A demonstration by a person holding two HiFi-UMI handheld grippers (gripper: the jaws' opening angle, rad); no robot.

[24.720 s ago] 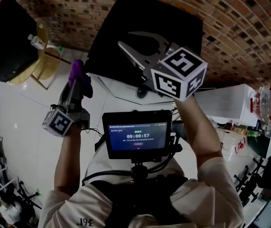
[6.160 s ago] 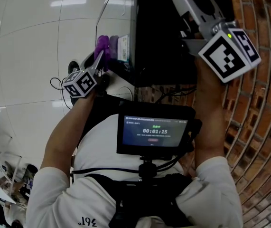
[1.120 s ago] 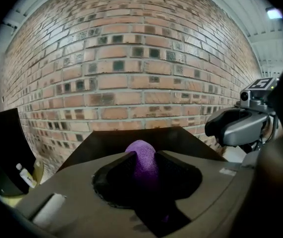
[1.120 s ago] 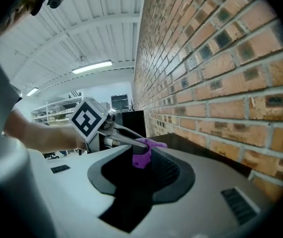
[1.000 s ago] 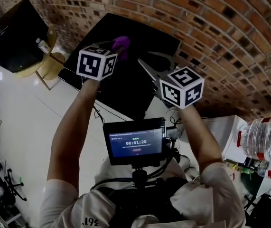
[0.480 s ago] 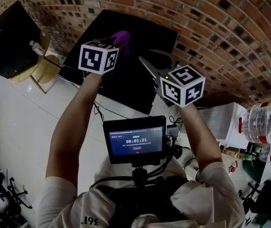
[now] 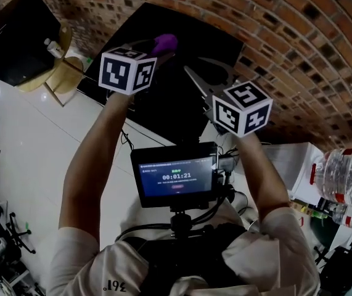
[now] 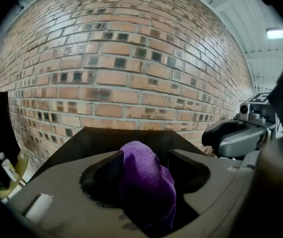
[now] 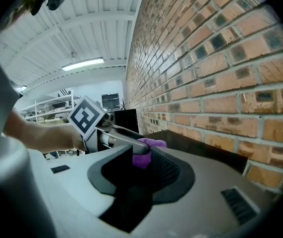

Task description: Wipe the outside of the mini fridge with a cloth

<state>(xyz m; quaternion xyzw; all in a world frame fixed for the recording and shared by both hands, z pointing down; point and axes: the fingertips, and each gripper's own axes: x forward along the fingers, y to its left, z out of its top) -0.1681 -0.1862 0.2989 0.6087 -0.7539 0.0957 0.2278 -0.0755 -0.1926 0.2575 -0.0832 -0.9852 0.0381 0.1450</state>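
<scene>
The mini fridge [image 7: 169, 97] is a black box against the brick wall, and both grippers hover over its top [image 8: 131, 135]. My left gripper [image 7: 159, 49] has the purple cloth [image 7: 165, 42] at its tip. In the left gripper view the cloth [image 8: 146, 182] lies bunched between the jaws, which have just been opening. It leans on the left pad [image 8: 112, 166], with a dark gap on its other side. My right gripper [image 7: 208, 74] is open and empty beside it. The right gripper view shows the left gripper's cube [image 9: 85, 117] and the cloth [image 9: 148, 145].
A brick wall [image 7: 286, 36] runs close behind the fridge. A black cabinet [image 7: 15, 17] and a round wooden stand [image 7: 55, 73] with a bottle are at the left. A white appliance [image 7: 299, 165] and large water bottles [image 7: 345, 177] are at the right. A chest monitor [image 7: 176, 174] sits below.
Earlier the left gripper held the cloth down at the fridge's side; it is up over the top now. Over the last second both grippers have stayed nearly where they were.
</scene>
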